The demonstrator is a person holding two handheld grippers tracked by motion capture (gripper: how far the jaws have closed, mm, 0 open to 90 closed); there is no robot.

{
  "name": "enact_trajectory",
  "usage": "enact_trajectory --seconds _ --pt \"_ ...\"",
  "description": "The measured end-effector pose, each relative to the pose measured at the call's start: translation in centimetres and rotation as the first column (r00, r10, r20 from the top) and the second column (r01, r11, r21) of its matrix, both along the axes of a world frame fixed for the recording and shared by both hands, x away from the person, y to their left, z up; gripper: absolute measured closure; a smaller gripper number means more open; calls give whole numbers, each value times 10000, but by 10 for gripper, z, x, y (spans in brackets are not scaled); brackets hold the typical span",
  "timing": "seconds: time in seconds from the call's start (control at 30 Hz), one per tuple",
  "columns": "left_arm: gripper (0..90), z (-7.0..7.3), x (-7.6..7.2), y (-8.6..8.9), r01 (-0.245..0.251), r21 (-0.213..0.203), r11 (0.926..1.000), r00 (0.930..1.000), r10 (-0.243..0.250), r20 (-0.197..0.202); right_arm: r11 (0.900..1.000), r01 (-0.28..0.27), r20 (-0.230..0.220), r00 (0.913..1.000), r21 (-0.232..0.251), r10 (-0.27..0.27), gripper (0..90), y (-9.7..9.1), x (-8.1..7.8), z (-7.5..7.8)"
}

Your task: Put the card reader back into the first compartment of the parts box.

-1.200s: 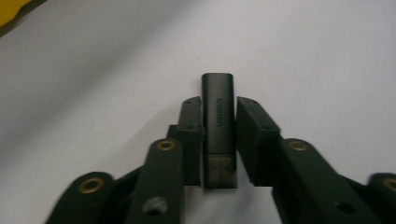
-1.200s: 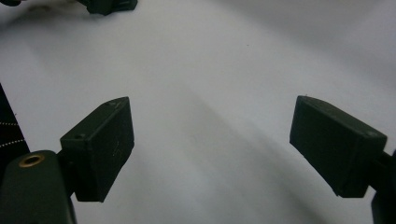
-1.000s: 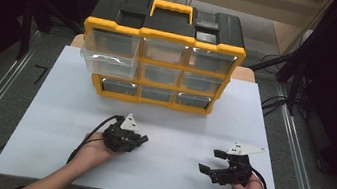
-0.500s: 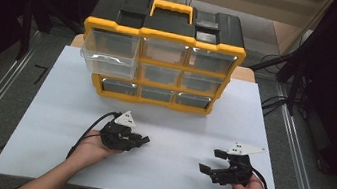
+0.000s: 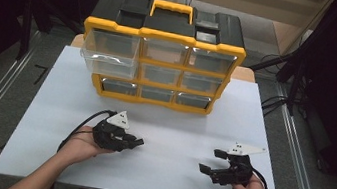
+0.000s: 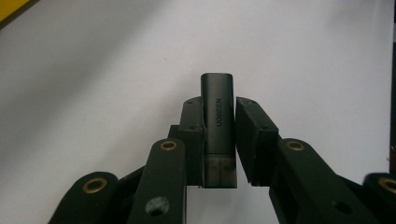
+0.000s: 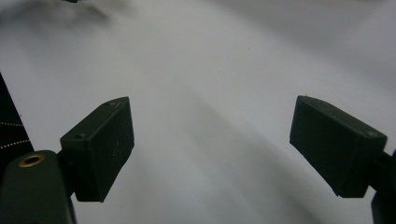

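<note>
Left gripper [image 5: 136, 142], held in the person's left hand [image 5: 79, 146] near the front left of the white table [image 5: 41, 121], has lifted slightly and drifted compared with a second ago. Its jaws are closed tight on a small dark grey adapter [image 6: 218, 135], printed with the brand UGREEN, which stands lengthwise between the pads in the left gripper view, its far end poking out past the jaw tips. The adapter now looks carried clear of the table rather than resting on it, so the pick-up seems done and the carry begun.

Largest in the scene is a yellow and black drawer organiser [image 5: 162, 53] at the far middle of the table. Its top-left clear drawer [image 5: 110, 53] sticks out toward the person, pulled open, a likely place for the adapter.

Right gripper [image 5: 212, 161], at the near right, has not moved. Its jaws are spread wide with nothing between them
</note>
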State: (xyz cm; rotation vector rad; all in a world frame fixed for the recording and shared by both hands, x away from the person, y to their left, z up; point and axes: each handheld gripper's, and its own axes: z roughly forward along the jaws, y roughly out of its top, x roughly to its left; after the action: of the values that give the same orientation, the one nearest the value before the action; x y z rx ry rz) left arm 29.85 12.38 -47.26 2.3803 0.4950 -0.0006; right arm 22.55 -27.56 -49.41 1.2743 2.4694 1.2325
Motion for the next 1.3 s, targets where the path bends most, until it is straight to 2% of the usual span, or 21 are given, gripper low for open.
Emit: enact_trajectory --seconds 0.33,0.5,0.6,0.73,0.9,1.0,1.2,1.3 --pt "747 9 6 18 217 70 9997 9998 -218 17 10000 65 61 10000 67 -66 122 -1 0 1" --pt "746 18 8 26 483 -67 9988 9988 -483 19 9999 90 16 10000 60 -90 122 -1 1 0" --pt "747 20 11 30 593 -212 9980 9981 -597 -176 10000 39 86 10000 47 -40 122 -1 1 1" --pt "747 24 12 30 922 -236 9955 9954 -927 -232 9999 58 123 9999 121 -59 122 -2 0 2" --pt "747 35 12 28 1339 -363 9903 9905 -1349 -254 10000 -9 132 9999 94 8 122 -1 -1 2" --pt "747 43 13 25 1633 -141 9865 9862 -1636 -248 9999 6 141 9999 117 -7 122 -2 -1 2" --pt "747 58 12 21 1849 13 9828 9828 -1849 -17 9999 7 150 9999 113 -9 122 -1 0 2" --pt "747 65 13 21 1819 -83 9833 9832 -1820 -121 10000 -17 143 9999 96 16 122 -1 0 2"
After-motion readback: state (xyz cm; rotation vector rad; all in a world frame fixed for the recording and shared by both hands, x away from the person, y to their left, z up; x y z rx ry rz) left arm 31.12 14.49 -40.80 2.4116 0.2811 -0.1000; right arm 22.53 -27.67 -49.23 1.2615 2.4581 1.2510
